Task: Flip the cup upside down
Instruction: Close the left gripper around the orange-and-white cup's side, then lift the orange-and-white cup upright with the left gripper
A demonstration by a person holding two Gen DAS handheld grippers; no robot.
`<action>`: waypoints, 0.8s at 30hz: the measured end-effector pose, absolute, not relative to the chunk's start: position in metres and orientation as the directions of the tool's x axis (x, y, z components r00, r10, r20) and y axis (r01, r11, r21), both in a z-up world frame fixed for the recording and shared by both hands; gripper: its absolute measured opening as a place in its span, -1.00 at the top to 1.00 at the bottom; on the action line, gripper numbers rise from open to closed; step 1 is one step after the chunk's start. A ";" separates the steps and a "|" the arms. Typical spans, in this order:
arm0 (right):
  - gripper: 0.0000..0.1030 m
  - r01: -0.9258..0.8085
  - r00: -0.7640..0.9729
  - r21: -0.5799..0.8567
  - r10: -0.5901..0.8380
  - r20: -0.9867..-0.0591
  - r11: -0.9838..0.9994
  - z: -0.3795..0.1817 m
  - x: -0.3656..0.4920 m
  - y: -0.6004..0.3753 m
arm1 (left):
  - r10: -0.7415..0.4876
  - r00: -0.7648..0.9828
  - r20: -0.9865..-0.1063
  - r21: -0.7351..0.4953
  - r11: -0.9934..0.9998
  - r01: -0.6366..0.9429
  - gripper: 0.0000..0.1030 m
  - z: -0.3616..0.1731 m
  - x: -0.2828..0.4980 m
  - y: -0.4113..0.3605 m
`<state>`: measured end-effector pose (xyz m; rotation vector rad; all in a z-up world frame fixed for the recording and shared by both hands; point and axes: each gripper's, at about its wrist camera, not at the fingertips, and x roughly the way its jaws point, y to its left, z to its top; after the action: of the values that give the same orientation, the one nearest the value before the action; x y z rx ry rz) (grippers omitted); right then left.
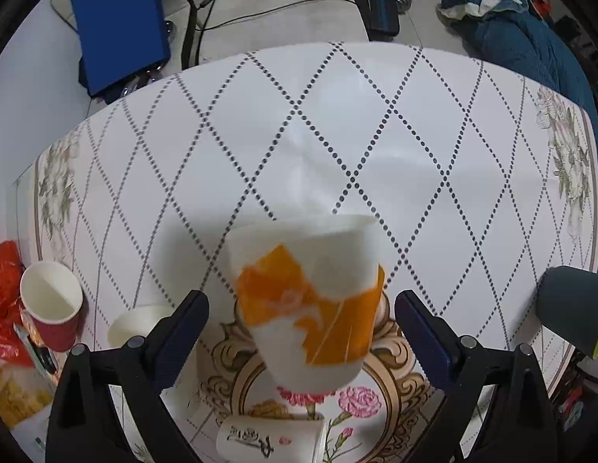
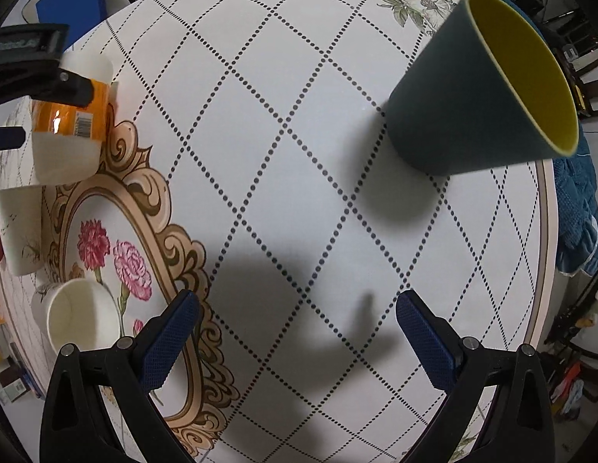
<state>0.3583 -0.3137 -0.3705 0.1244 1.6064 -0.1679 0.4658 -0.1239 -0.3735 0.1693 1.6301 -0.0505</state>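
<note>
A white plastic cup with an orange label (image 1: 310,305) stands upright on the table, between the spread fingers of my open left gripper (image 1: 302,308); the fingers do not touch it. It also shows in the right wrist view (image 2: 69,115) at far left, with the left gripper's fingers (image 2: 48,85) around it. A dark teal cup with a yellow inside (image 2: 488,88) stands upright at the table's right, ahead and right of my open, empty right gripper (image 2: 299,312). Its edge shows in the left wrist view (image 1: 573,308).
A red paper cup (image 1: 53,305), a white cup (image 1: 138,324) and a printed white cup (image 1: 268,440) stand near the left gripper. Two white cups (image 2: 80,316) (image 2: 21,227) stand left of the right gripper. The round table's edge (image 2: 546,254) is on the right.
</note>
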 end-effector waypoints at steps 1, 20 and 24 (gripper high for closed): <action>-1.00 0.184 -0.045 -0.035 -0.027 -0.999 0.982 -0.371 0.361 -0.314 | 0.079 -0.062 -0.995 0.069 0.987 0.146 -0.92 -0.377 0.467 -0.125; -1.00 0.191 -0.073 -0.149 -0.138 -0.988 0.970 -0.378 0.386 -0.330 | 0.116 -0.038 -0.993 0.105 0.971 0.213 -0.36 -0.397 0.472 -0.142; -1.00 0.190 -0.072 -0.157 -0.145 -0.987 0.969 -0.383 0.391 -0.329 | 0.112 -0.020 -0.994 0.105 0.972 0.212 -0.36 -0.389 0.468 -0.144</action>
<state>0.3914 -0.3291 -0.3827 0.0348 1.6200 -0.2761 0.4677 -0.1440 -0.3885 0.2536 1.5945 -0.0810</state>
